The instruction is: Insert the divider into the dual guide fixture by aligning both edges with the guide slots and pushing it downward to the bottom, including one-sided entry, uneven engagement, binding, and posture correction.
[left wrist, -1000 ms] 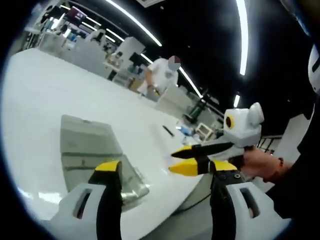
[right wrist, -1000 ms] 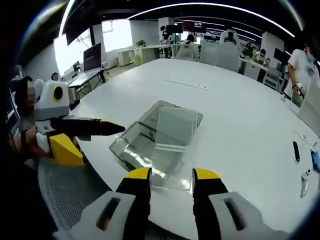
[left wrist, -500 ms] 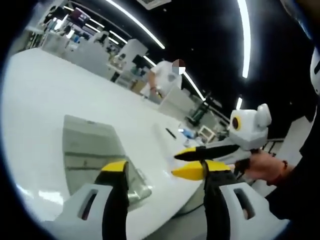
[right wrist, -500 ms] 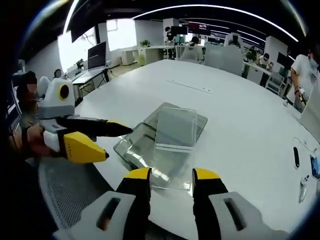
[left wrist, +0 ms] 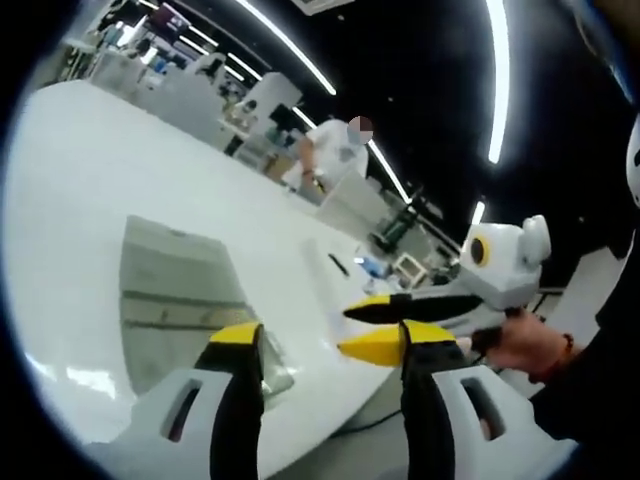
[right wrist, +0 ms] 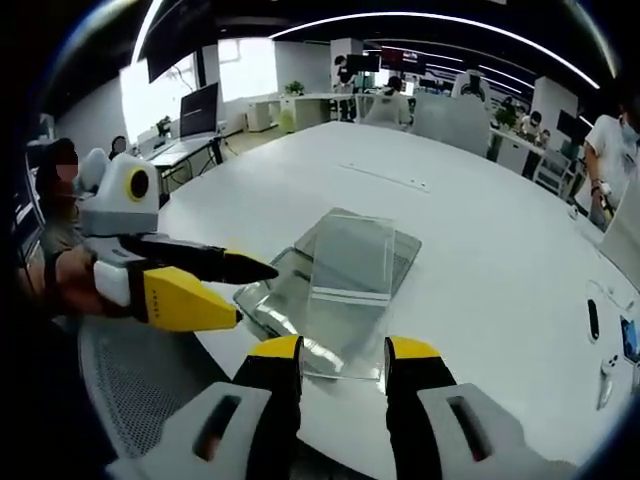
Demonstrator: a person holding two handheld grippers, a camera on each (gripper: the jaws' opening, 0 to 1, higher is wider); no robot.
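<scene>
My right gripper is shut on a clear divider plate, which reaches forward from between its yellow-tipped jaws over the white table. Under and behind the plate lies the clear guide fixture. From the left, my left gripper comes in with its jaws apart, its tips just beside the fixture's near corner. In the left gripper view, my left gripper is open and holds nothing. The clear fixture lies ahead of it, and the right gripper enters from the right.
The table's curved near edge runs under both grippers, with a mesh chair below it. Small dark items lie at the table's far right. A person in white stands at a far desk. A hand holds the right gripper.
In the right gripper view, the left gripper has moved right, closer to the fixture. The divider stays held between the right jaws. The left jaws have narrowed slightly.
</scene>
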